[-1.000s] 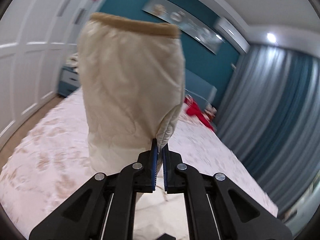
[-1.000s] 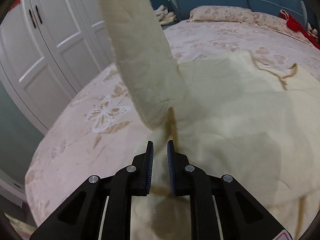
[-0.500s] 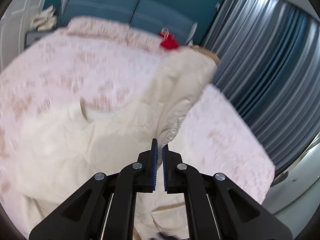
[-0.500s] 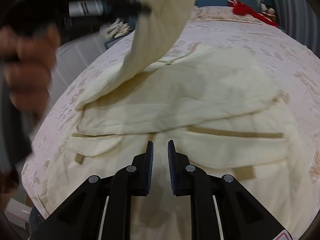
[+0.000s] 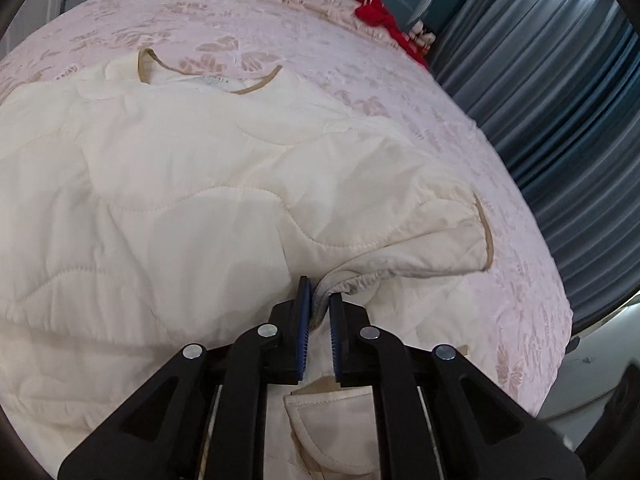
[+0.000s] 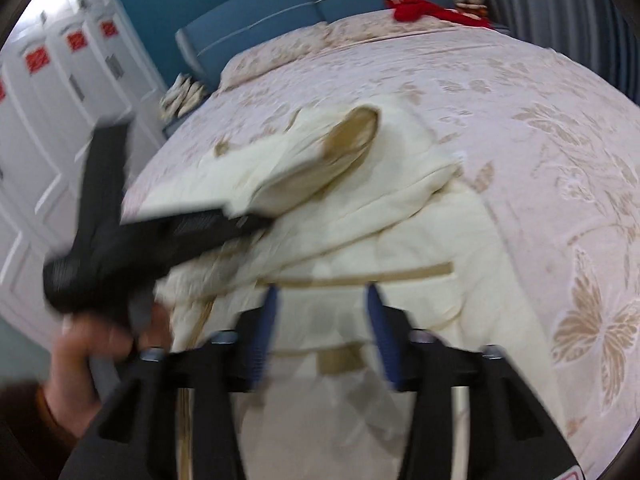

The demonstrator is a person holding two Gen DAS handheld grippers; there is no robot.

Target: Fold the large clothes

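Cream quilted jacket (image 5: 192,208) spread on bed (image 5: 500,288), sleeve (image 5: 420,236) folded across. Left gripper (image 5: 318,306) fingers just easing apart, sleeve edge between them. Right gripper (image 6: 322,300) fingers just spreading wide, empty, over hem.

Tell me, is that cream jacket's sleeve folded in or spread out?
Folded in: the sleeve lies across the jacket's body.

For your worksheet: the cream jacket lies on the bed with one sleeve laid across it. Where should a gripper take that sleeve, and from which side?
Grip the sleeve near its cuff, coming from the curtain side. There the cuff overhangs the jacket and its edge lifts slightly, so one finger can probably slide under. The left gripper has just been opening, a fold of the sleeve between its jaws.
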